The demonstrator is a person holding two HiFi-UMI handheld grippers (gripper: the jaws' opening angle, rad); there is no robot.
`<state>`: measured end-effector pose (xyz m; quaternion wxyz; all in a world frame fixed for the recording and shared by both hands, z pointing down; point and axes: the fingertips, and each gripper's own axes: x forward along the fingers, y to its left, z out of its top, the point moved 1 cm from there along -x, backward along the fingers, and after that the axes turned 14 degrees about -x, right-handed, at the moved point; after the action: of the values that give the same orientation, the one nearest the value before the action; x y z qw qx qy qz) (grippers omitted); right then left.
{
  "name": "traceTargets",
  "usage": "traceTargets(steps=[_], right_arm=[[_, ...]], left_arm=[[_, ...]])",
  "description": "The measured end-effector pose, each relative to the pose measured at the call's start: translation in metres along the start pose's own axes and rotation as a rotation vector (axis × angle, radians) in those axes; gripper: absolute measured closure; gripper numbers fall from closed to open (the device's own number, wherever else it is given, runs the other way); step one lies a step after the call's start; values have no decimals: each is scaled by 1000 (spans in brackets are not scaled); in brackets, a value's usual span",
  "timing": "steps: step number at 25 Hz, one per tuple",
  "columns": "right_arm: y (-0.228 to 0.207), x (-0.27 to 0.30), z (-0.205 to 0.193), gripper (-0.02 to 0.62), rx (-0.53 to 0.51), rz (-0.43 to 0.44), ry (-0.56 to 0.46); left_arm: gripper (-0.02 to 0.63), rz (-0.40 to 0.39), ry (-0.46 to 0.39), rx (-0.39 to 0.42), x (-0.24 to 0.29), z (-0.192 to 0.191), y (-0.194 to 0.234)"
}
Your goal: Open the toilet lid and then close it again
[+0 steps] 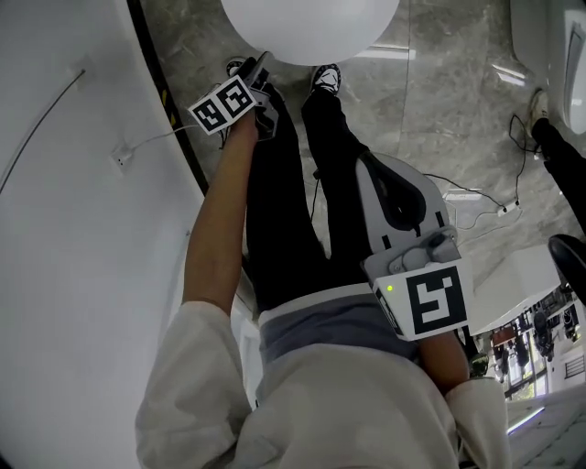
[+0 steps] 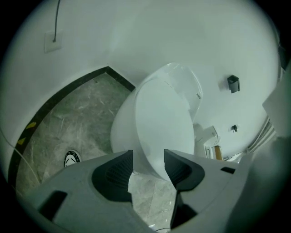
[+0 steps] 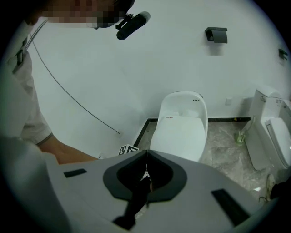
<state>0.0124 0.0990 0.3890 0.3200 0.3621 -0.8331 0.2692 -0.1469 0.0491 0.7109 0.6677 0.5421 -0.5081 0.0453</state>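
Here, a white toilet (image 1: 311,27) is seen from above at the top of the head view, standing on a grey marble floor (image 1: 439,110) beside a curved white wall (image 1: 82,238). Its lid (image 3: 179,136) is shown lying down flat over the bowl in the right gripper view.

The left gripper (image 1: 259,71) is held out low on a bare forearm, just beside the toilet's front edge. Its marker cube (image 1: 222,103) is turned up towards the camera. In the left gripper view, the jaws are seen standing well apart, with nothing pressed between their pads. The rounded front of the lid is framed in the gap beyond them. Whether the gripper touches the lid cannot be told.

The right gripper (image 3: 146,170) is held back near the person's waist, well apart from the toilet. Its jaws are closed together, and nothing is held in them.

The person's black trousers (image 1: 284,211) and two black-and-white shoes (image 1: 327,76) are seen in front of the bowl. A second toilet (image 3: 268,132) and a black wall-mounted holder (image 3: 217,34) are visible in the right gripper view.
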Motion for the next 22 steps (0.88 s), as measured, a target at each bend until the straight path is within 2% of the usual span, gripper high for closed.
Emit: traceTargets(steps=[5, 9, 12, 19, 22], right_arm=[[13, 8, -7, 585, 6, 20, 47], [18, 14, -8, 584, 0, 27, 36], [22, 14, -10, 586, -7, 31, 42], [20, 10, -14, 584, -6, 30, 53], [20, 13, -13, 585, -7, 32, 48]], left_arm=[[391, -71, 15, -41, 18, 4, -3], [372, -89, 17, -82, 26, 1, -3], [365, -84, 12, -107, 30, -1, -1], [353, -15, -27, -136, 32, -1, -6], [353, -24, -40, -194, 31, 1, -6]])
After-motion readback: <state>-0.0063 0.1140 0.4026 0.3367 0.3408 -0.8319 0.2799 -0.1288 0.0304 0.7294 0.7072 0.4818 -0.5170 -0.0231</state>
